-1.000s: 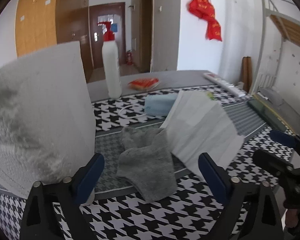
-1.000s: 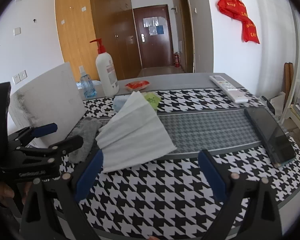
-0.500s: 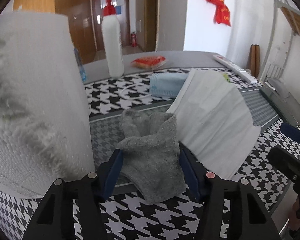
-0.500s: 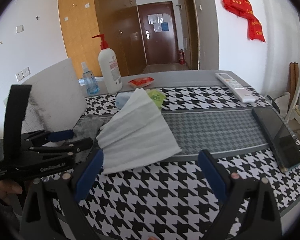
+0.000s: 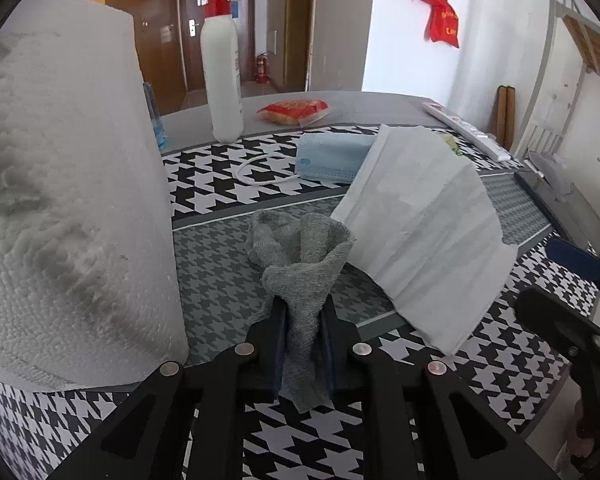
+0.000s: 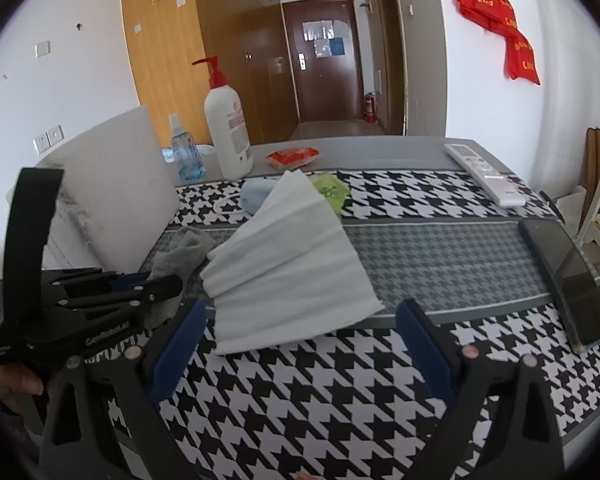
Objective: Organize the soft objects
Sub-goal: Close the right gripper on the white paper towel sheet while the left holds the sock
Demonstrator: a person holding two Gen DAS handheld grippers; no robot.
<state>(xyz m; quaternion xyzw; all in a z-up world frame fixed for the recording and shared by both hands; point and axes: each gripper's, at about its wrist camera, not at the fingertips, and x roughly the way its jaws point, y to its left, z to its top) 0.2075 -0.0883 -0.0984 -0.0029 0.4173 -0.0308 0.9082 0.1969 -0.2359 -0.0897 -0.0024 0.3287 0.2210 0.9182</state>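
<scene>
Left hand-held gripper (image 5: 303,322) is clamping the near end of a grey sock (image 5: 300,264), its two blue-padded fingers (image 5: 279,332) pressed against the fabric from either side; the sock's far end is bunching upward and resting on the grey houndstooth band of the desk (image 5: 220,280). A paper towel roll (image 5: 68,184) is standing just to the left of this gripper. A fanned white pleated tissue (image 5: 428,232) is lying to the right of the sock, its near corner over the black-and-white houndstooth cloth. Behind it a folded blue face mask (image 5: 332,156) is lying flat, with a white pump bottle (image 5: 222,68) and a red snack packet (image 5: 294,111) farther back. Right hand-held gripper (image 6: 300,344) is hovering above the desk with its fingers (image 6: 178,344) spread wide apart, gripping nothing; the tissue (image 6: 288,264) is lying just ahead of it. A remote control (image 6: 486,174) and a dark phone (image 6: 568,280) are resting at the right side
</scene>
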